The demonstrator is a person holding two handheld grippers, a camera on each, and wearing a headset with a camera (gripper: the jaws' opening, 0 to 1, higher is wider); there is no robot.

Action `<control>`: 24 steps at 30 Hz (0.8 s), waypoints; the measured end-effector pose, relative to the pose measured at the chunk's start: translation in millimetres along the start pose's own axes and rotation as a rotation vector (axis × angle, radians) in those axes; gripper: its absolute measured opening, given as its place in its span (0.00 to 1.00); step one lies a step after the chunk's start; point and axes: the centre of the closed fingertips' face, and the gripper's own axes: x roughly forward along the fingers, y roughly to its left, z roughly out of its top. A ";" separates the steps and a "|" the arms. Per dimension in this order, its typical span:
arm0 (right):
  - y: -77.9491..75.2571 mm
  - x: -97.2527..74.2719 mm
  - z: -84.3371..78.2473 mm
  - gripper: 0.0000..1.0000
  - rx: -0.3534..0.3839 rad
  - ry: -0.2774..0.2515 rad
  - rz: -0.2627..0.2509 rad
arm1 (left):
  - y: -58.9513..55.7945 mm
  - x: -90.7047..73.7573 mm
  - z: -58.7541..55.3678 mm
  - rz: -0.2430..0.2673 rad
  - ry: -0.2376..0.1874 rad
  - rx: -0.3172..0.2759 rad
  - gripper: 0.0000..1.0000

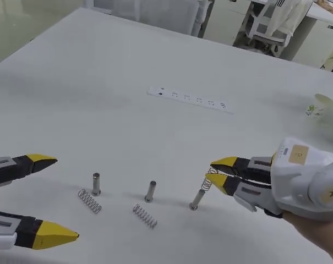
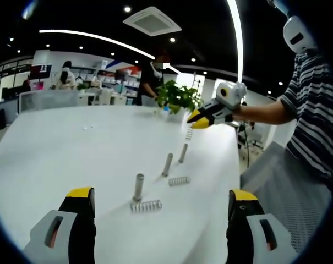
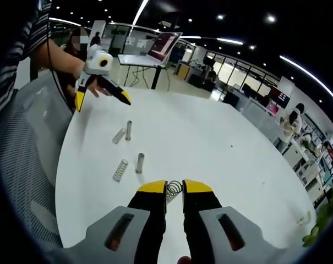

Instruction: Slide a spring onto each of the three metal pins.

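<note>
Three short metal pins stand in a row on the white table: the left pin point(image 1: 96, 184) point(image 2: 138, 187), the middle pin point(image 1: 150, 191) point(image 2: 167, 164) and the right pin point(image 1: 197, 199) point(image 2: 183, 153), which leans. My right gripper point(image 1: 218, 171) point(image 2: 198, 118) point(image 3: 174, 187) is shut on a spring point(image 1: 208, 182) point(image 2: 188, 132) point(image 3: 174, 190), whose lower end meets the top of the right pin. Two loose springs lie flat, one point(image 1: 89, 201) point(image 2: 146, 205) by the left pin and one point(image 1: 145, 215) point(image 2: 179, 180) by the middle pin. Left of the pins, my left gripper point(image 1: 58, 198) point(image 2: 162, 194) point(image 3: 102, 100) stands open and holds nothing.
A white power strip point(image 1: 191, 99) lies across the middle of the table point(image 1: 127, 121). A paper cup point(image 1: 320, 104) sits near the right edge. Office chairs and desks stand beyond the far edge, and a potted plant point(image 2: 177, 96) is at the table's end.
</note>
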 end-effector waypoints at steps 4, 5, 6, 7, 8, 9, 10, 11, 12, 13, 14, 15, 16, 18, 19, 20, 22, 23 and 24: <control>1.1 1.1 -0.9 0.08 0.003 0.001 0.001 | 1.0 0.0 -0.6 0.003 -0.001 -0.001 0.98; 1.1 1.5 -1.1 0.08 0.004 0.001 0.000 | 0.9 0.0 -0.5 0.003 -0.001 -0.002 0.98; 1.4 2.0 -1.6 0.08 0.006 0.001 -0.001 | 0.5 0.0 -0.4 0.001 -0.002 -0.003 0.98; 1.8 2.4 -1.9 0.08 0.010 0.000 0.000 | 0.2 0.0 -0.5 0.001 -0.001 -0.002 0.98; 2.4 3.0 -2.6 0.08 0.010 0.000 0.000 | 0.2 -0.1 -0.9 0.003 0.001 0.004 0.98; 2.8 3.3 -3.3 0.08 0.009 0.003 -0.001 | 0.4 -0.3 -1.1 0.004 0.002 0.004 0.98; 3.1 3.7 -4.3 0.08 0.011 0.006 -0.002 | 0.4 -0.5 -0.5 0.005 -0.002 0.001 0.98; 3.3 4.0 -4.6 0.08 0.012 0.004 -0.002 | 0.4 -0.8 -0.2 0.005 -0.004 -0.001 0.98; 3.7 4.4 -5.3 0.08 0.009 0.004 -0.004 | 0.7 -1.1 -0.4 0.006 -0.003 0.000 0.98; 3.7 4.6 -5.7 0.08 0.007 0.005 -0.005 | 0.9 -1.2 -0.4 0.008 -0.003 0.002 0.98; 3.4 5.2 -7.3 0.08 0.010 0.010 -0.007 | 0.8 -1.7 -0.1 0.008 -0.004 0.001 0.98; 3.7 5.5 -8.0 0.08 0.011 0.011 -0.007 | 0.5 -2.0 0.3 0.007 -0.006 -0.001 0.98; 4.0 6.0 -9.4 0.08 0.010 0.014 -0.008 | 0.6 -2.3 0.5 0.009 -0.006 -0.001 0.98; 3.7 5.9 -11.1 0.08 0.013 0.016 -0.011 | 0.9 -2.9 1.1 0.010 -0.008 0.000 0.98; 3.7 5.9 -11.1 0.08 0.016 0.014 -0.012 | 0.8 -3.1 1.4 0.011 -0.009 -0.002 0.98; 4.0 6.0 -11.1 0.08 0.020 0.012 -0.012 | 1.0 -3.1 1.6 0.012 -0.010 -0.001 0.98; 3.0 6.5 -11.2 0.08 0.028 0.003 -0.015 | 0.9 -3.2 2.3 0.013 -0.013 -0.003 0.98; 2.7 6.4 -11.1 0.08 0.041 0.000 -0.016 | 0.9 -3.1 2.6 0.014 -0.014 -0.003 0.98; 2.4 6.5 -11.2 0.08 0.042 0.001 -0.017 | 0.7 -3.0 2.7 0.015 -0.014 -0.003 0.98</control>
